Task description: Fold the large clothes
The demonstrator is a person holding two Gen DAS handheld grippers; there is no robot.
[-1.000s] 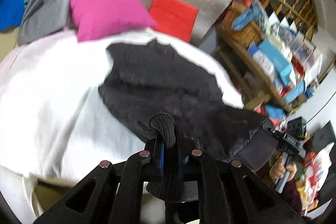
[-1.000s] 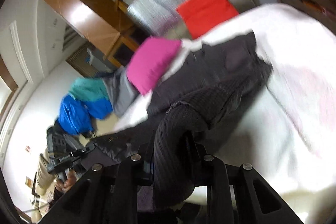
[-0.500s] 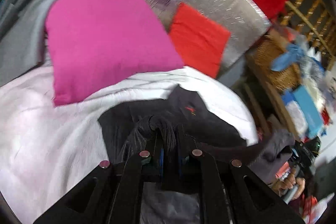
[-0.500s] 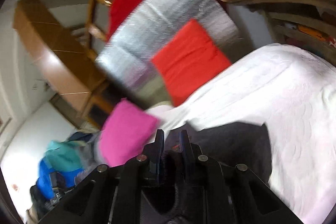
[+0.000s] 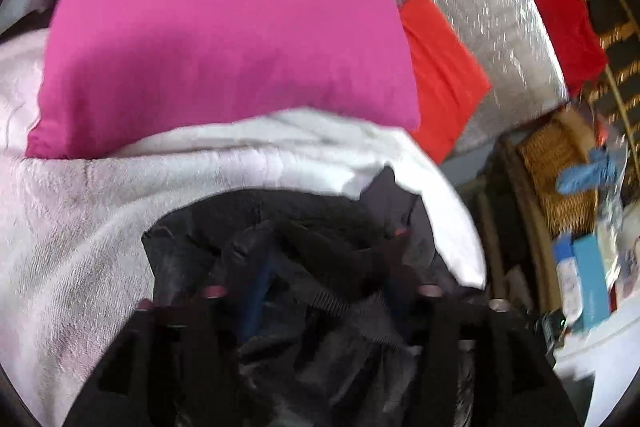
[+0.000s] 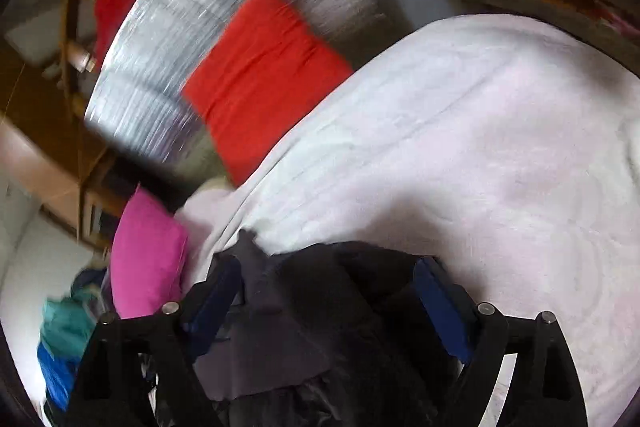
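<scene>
Dark garment (image 6: 320,307) now bunched near pink pillow (image 5: 224,27); both grippers' jaws just opened.

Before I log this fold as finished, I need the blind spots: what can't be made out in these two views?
- Left wrist view: left gripper smeared by blur; its fingers barely stand out against the dark garment.
- Both views: the garment's lower part is cut by the bottom edge, so the fold's neatness is unknown.
- Right wrist view: right gripper hides the cloth beneath; clothes pile blurred.

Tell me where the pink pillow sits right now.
In the left wrist view the pink pillow fills the upper left, resting on the white blanket, with the red pillow to its right.
</scene>
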